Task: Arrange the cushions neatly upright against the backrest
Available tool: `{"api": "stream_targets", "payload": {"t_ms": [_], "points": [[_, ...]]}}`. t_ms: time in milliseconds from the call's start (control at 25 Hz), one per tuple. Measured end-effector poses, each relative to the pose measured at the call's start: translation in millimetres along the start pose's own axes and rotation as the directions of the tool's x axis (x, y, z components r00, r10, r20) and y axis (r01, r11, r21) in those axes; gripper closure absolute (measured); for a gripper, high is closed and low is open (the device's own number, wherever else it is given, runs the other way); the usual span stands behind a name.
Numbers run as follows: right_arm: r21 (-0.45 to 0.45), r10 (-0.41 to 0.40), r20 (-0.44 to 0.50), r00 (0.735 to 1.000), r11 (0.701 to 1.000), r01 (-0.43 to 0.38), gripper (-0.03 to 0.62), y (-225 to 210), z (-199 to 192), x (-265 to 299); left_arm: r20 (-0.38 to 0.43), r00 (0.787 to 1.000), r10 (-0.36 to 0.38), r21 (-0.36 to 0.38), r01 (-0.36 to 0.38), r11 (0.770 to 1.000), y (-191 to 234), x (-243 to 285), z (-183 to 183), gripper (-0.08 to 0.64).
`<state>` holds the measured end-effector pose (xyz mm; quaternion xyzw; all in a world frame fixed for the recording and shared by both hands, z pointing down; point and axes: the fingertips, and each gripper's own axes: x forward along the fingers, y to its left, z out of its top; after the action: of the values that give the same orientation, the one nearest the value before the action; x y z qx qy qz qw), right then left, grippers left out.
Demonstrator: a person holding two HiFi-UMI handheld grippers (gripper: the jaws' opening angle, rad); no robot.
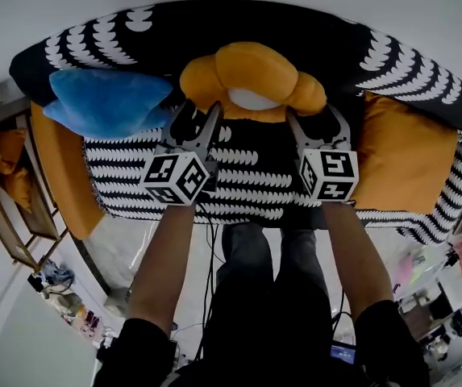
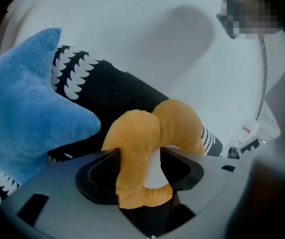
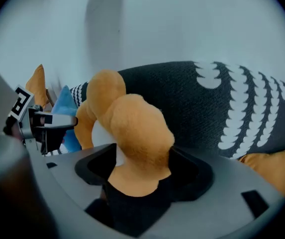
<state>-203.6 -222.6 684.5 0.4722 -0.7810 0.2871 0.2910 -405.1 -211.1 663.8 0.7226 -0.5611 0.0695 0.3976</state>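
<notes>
An orange flower-shaped cushion [image 1: 251, 75] with a white centre stands against the black, white-patterned sofa backrest [image 1: 214, 22]. My left gripper [image 1: 198, 111] is at its left lobe. In the left gripper view both jaws press an orange petal [image 2: 137, 133], so this gripper [image 2: 140, 166] is shut on it. My right gripper [image 1: 315, 115] is at the right lobe. In the right gripper view that lobe [image 3: 137, 128] lies between the spread jaws of this gripper [image 3: 142, 166], with a gap at the left jaw. A blue star cushion [image 1: 106, 99] leans at the backrest's left.
An orange square cushion [image 1: 404, 156] lies at the sofa's right end, and another orange cushion [image 1: 61, 168] hangs over its left end. The striped seat [image 1: 255, 168] is below the grippers. A shelf [image 1: 5, 176] stands at the left. A white wall [image 3: 182, 24] is behind the sofa.
</notes>
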Motion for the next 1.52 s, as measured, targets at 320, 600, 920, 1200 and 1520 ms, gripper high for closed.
{"api": "stream_targets", "payload": {"t_ms": [320,600,920,1200,1520], "points": [[0.008,-0.013,-0.044,0.999,1.0,0.013,0.224,-3,-19,-2,-0.057,0.997,0.051,0.118,-0.044,0.992,2,-7,-24,0.247],[0.055,-0.048,0.009,0.999,0.997,0.047,0.224,-2,-11,-45,-0.061,0.997,0.053,0.18,-0.041,0.983,-23,-36,-22,0.245],[0.09,-0.061,0.124,0.99,0.995,0.05,0.245,35,14,-148,-0.041,0.997,-0.069,0.229,0.076,0.97,-86,-99,7,0.247],[0.126,-0.125,0.269,0.955,0.988,0.093,0.252,34,44,-263,0.005,0.978,-0.207,0.284,0.197,0.938,-174,-146,58,0.247],[0.308,-0.344,0.399,0.85,0.924,0.229,0.291,-56,9,-400,-0.061,0.919,-0.391,0.425,0.378,0.823,-327,-158,31,0.258]]}}
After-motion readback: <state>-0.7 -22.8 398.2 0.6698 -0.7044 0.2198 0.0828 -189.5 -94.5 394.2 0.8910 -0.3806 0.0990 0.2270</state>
